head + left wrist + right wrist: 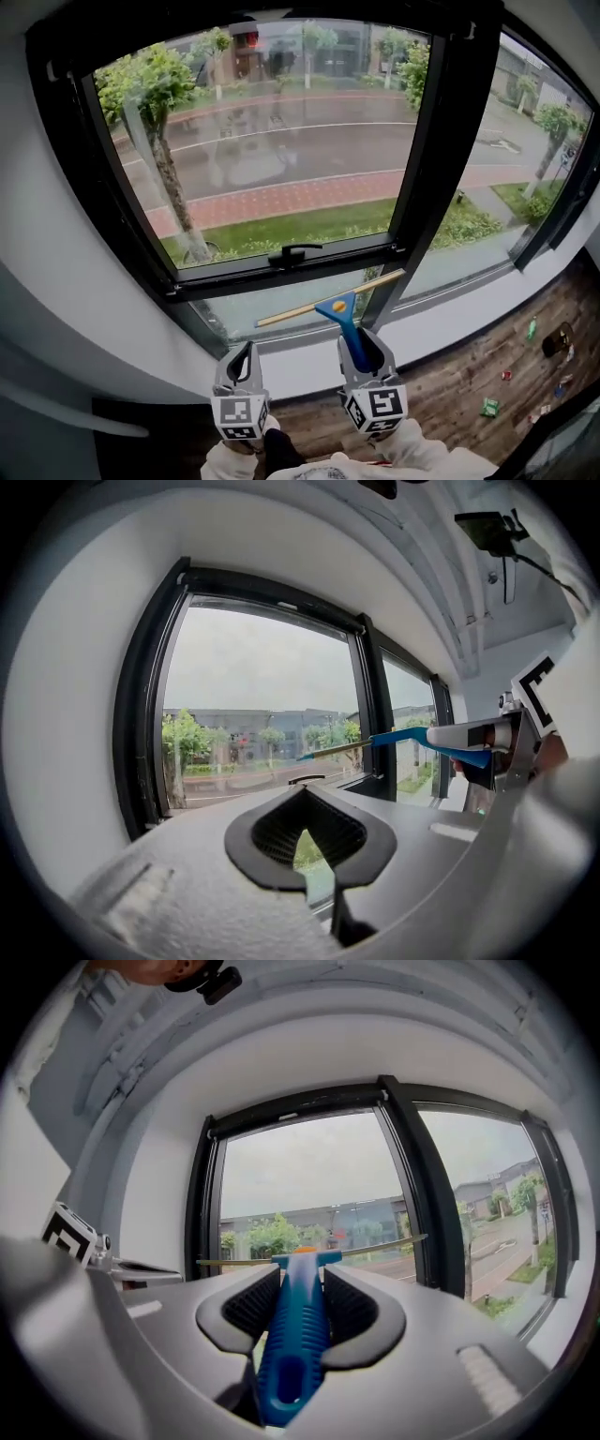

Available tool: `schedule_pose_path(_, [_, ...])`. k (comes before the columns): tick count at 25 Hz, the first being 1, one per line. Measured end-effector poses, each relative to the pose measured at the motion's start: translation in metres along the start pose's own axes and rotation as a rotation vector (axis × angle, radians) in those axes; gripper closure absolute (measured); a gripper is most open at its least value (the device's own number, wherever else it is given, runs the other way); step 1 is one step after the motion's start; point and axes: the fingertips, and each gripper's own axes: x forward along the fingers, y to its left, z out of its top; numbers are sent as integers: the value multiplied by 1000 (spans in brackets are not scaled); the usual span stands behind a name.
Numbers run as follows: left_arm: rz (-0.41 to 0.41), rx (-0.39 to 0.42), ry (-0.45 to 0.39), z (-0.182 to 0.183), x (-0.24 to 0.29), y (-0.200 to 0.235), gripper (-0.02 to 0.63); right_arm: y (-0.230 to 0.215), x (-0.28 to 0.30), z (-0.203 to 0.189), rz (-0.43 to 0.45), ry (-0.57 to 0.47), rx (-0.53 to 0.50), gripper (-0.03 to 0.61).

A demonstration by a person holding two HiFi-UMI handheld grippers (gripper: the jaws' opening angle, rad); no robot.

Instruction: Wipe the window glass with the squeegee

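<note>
Scene: A head view looks down on a wide window glass (281,150) in a black frame (437,141). A road, trees and grass lie outside.
Right tool: The right tool (360,339) is clamped firmly on the squeegee (330,301). Its two jaws press either side of the blue handle (296,1335), which runs straight out between them.
Left tool: The left tool (242,349) has its jaws drawn together at the tips and carries nothing. It is held low, just beside the right tool and short of the window.
Squeegee position: The blade is tilted, with its left end lower and its right end higher. It sits in front of the lower pane (242,312), just under the opening sash, and its right end crosses a black upright of the frame. No view shows whether the rubber edge touches the glass.
Window details: A black latch handle (294,253) sits on the bottom rail of the sash, above the blade.
Floor: A wooden floor (450,389) lies below the sill, with a few small items (489,407) scattered to the right.
Step in hand: This looks like the approach to a stroke. The squeegee is gripped and aimed at the window, but it is low and not square to the pane.
Next move: The blade likely needs levelling, pressing flat against the glass and drawing along in one even pass, clear of the latch handle and frame.
</note>
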Motion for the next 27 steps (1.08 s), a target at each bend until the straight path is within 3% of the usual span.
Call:
schedule_pose_path(5, [6,-8,21,2,-41,-77,612,-37,-71,5,24,3,42,433])
schedule_pose_path(11, [29,28,-9,25,-72,-105,612,-52,-118,31,12,-35,57,433])
schedule_pose_path(18, [45,21,-37,28,-104,-108,612,-32,-138,44,27,-50,50,433])
schedule_pose_path(27, [70,11,-69,36,-148,-60,612,29,-135,45,38,-49,46,433])
